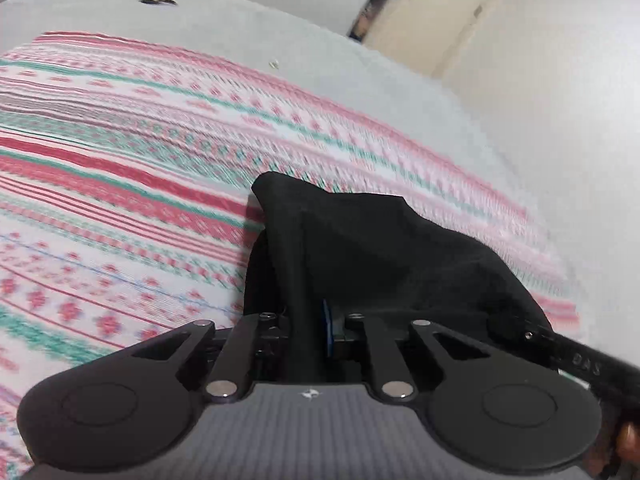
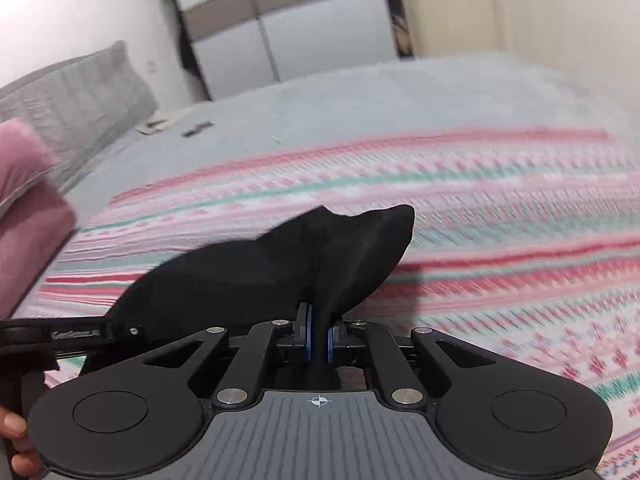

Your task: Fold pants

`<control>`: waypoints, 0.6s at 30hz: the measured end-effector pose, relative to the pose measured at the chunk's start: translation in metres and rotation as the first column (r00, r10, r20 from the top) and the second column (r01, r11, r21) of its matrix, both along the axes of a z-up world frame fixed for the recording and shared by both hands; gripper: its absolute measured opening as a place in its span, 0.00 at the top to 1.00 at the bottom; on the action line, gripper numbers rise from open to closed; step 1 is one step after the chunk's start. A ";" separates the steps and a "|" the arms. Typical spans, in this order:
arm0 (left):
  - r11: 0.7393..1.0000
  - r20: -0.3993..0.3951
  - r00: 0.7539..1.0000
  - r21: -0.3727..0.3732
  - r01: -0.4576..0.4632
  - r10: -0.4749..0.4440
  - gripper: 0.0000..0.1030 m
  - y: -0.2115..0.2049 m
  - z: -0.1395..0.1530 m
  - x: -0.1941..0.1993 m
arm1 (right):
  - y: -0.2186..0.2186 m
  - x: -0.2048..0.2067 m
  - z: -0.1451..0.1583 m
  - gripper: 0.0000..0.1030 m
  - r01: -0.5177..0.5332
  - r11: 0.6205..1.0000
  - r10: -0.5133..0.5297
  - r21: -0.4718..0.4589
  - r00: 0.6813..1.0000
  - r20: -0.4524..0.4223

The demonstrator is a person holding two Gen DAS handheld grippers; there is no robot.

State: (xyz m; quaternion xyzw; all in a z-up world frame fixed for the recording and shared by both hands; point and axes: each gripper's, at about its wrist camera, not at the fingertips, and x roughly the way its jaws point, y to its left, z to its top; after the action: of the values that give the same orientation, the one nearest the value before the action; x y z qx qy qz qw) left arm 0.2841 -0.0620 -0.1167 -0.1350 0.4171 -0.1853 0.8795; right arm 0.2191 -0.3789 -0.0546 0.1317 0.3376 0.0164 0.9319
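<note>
Left wrist view shows the left claw (image 1: 316, 332) clenched on a bunch of the black pants (image 1: 360, 248), lifted above the striped blanket (image 1: 120, 184) on the bed (image 1: 400, 92). Right wrist view shows the right claw (image 2: 318, 340) pinching another bunch of the same pants (image 2: 280, 268) between blue pads (image 2: 331, 344). Soft, light and limp, the cloth will likely sag between the grips, so taking hold at hems or waistband looks wiser than mid-fabric. Blanket and bed offer wide room ahead; a pink cushion (image 2: 28, 208) crowds the left side.

Grey bed (image 2: 360, 92) with padded headboard (image 2: 72, 92), striped blanket (image 2: 500, 208), white wardrobe (image 2: 288, 32), cream wall (image 2: 560, 8).
</note>
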 end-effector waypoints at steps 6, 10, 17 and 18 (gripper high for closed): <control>0.997 -0.040 0.998 0.062 -0.035 0.038 0.20 0.003 -0.012 0.008 | -0.026 0.016 -0.031 0.56 0.099 0.994 -0.089 0.052 0.980 -0.179; 0.997 -0.031 0.998 0.061 -0.056 0.058 0.20 0.014 -0.005 0.002 | -0.020 0.003 -0.011 0.53 0.114 0.993 -0.117 -0.038 0.986 -0.115; 0.992 -0.002 1.000 0.130 0.004 -0.004 0.30 -0.006 -0.002 -0.017 | -0.015 0.015 -0.024 0.52 0.097 0.992 -0.108 -0.084 0.984 -0.140; 0.993 -0.005 1.000 0.117 0.002 -0.001 0.33 -0.006 -0.004 -0.019 | -0.016 0.019 -0.031 0.53 0.102 0.993 -0.110 -0.065 0.982 -0.151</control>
State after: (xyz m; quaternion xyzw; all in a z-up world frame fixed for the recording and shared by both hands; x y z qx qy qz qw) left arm 0.2656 -0.0684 -0.1211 -0.0833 0.4296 -0.1607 0.8847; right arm 0.2381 -0.3954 -0.0851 0.1239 0.4017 -0.0531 0.9058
